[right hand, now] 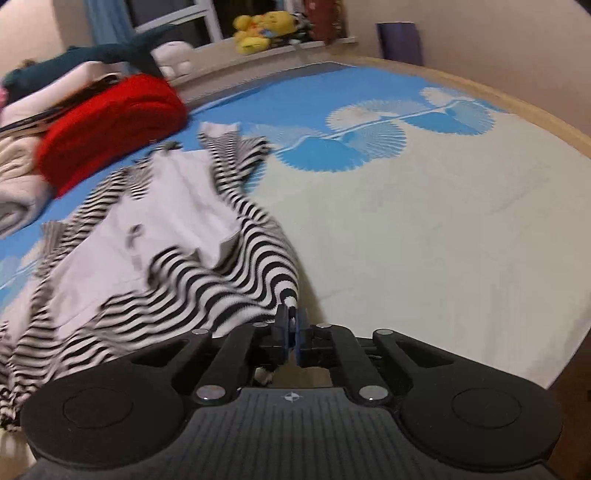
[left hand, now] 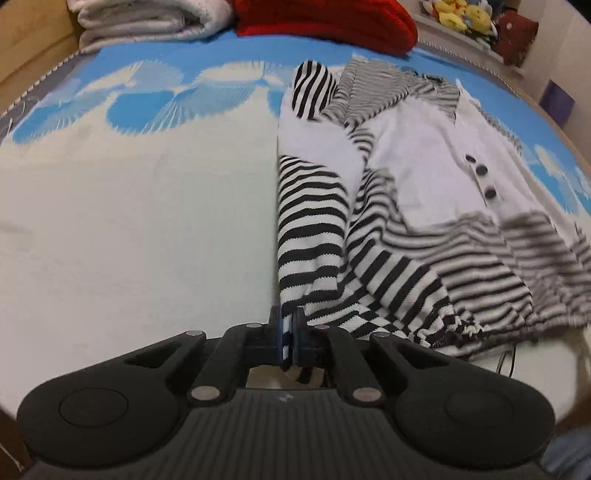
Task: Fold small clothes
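Striped knit garment point(left hand: 424, 206), black-and-white bands around a plain white front panel carrying 3 dark buttons point(left hand: 480, 171), lying partly spread on a bed cover point(left hand: 129, 221) printed in blue and cream; in the left wrist view it occupies the right half of the cover, in the right wrist view the left half. The left gripper point(left hand: 287, 325) has its jaws together on a striped edge at the near end of the garment, a strip of cloth visible between the pads; the right gripper point(right hand: 291, 325) is likewise clamped on a striped corner, the fabric rising from the pinch in a taut ridge. Judged from the drape, the knit is soft, light and limp: it sags and wrinkles between the 2 held points, will not hold a crease by stiffness, and is likely to stretch if pulled hard. The gathered hem point(left hand: 458, 326) and the buttoned placket are the bulkiest parts, so a fold is best led from hem corners or sleeve ends, as held here, with both grips kept level so the layers land squarely. The ribbed surface looks grippy rather than slippery. A red knitted item point(left hand: 325, 18) and a folded pale blanket point(left hand: 147, 22) lie at the far edge of the bed, well apart from the garment
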`<state>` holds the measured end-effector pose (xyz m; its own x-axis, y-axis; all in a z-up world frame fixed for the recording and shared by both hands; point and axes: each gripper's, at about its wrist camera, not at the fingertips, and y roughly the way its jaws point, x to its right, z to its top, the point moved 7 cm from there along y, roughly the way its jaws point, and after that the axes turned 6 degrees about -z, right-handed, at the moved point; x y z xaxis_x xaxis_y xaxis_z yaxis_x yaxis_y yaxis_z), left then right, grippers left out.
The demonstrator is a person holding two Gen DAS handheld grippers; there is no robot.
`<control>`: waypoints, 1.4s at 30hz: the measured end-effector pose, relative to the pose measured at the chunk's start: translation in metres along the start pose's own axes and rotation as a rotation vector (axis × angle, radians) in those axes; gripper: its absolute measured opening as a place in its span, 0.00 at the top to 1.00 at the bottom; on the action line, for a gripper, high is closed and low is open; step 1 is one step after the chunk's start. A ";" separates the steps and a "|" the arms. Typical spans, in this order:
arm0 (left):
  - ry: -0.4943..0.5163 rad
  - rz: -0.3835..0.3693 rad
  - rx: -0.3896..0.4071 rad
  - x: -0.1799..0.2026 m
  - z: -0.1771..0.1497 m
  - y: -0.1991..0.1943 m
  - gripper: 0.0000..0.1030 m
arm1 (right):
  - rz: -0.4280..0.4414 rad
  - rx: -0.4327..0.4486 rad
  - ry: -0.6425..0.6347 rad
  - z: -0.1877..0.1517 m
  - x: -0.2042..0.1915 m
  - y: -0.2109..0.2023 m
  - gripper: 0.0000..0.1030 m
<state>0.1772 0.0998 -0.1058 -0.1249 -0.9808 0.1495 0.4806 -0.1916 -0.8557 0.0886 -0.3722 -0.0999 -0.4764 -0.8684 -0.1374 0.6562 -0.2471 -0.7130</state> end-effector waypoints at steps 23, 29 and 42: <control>0.128 0.042 0.277 0.029 0.052 -0.010 0.00 | 0.087 0.107 -0.168 0.003 -0.080 -0.039 0.44; 0.173 0.030 0.308 0.038 0.096 0.054 0.00 | 0.174 0.181 -0.221 0.035 -0.146 -0.010 0.25; 0.185 0.051 0.292 0.053 0.145 0.109 0.00 | 0.007 0.024 -0.127 0.055 -0.155 0.097 0.23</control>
<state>0.3486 0.0222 -0.1190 -0.2365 -0.9716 -0.0047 0.7148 -0.1707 -0.6781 0.2583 -0.2852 -0.1093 -0.3951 -0.9171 -0.0530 0.6739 -0.2501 -0.6952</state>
